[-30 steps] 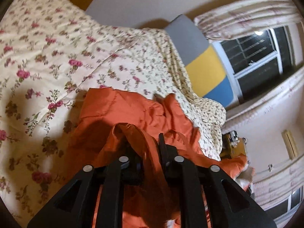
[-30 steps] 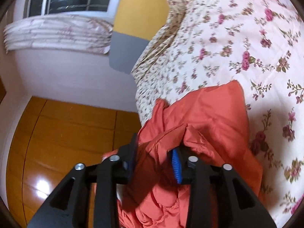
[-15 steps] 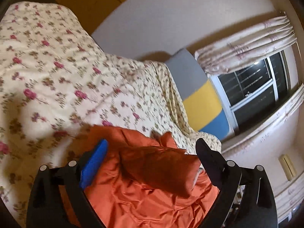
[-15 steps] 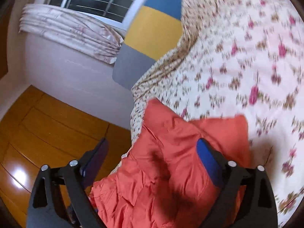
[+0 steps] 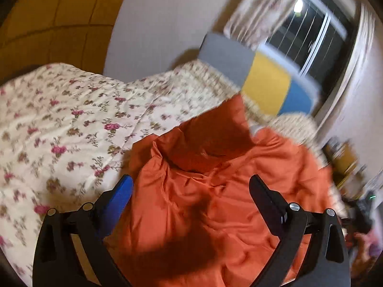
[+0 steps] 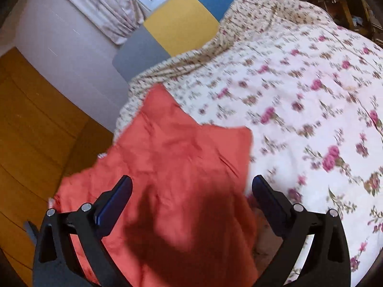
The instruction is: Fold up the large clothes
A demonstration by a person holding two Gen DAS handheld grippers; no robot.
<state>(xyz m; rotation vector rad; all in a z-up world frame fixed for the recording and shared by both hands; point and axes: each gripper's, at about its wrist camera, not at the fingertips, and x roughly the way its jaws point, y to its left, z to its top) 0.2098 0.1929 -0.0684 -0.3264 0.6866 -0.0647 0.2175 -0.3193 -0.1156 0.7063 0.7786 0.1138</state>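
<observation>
- Orange garment (image 5: 215, 191): it lies crumpled on the bed, released and held by neither tool, with its bulk near the bed's edge.
- Left tool (image 5: 190, 186): your jaws stand spread wide and have just been opening. The fabric sits below and between the fingers (image 5: 122, 191), but the pads do not press on it. The spread is what lets the cloth settle under its own weight.
- Right tool (image 6: 191, 186): same condition. The jaws are wide apart, have just been opening, and pinch nothing. The orange garment (image 6: 179, 167) shows between the fingers, lying free.
- Fold state: in the left wrist view a darker flap lies doubled over the upper part of the garment. In the right wrist view the cloth shows a flatter face with a pointed corner toward the headboard (image 6: 172, 28). Judge this as one fold laid down and more folds remaining.
- Floral bedspread (image 5: 71, 119): it serves as the work surface. It is soft, so expect the garment to shift if you drag rather than lift.
- Edge hazard: in the right wrist view part of the garment overhangs the bed's side above the wooden floor (image 6: 36, 119). Take your next grip away from that edge to prevent a slide.
</observation>
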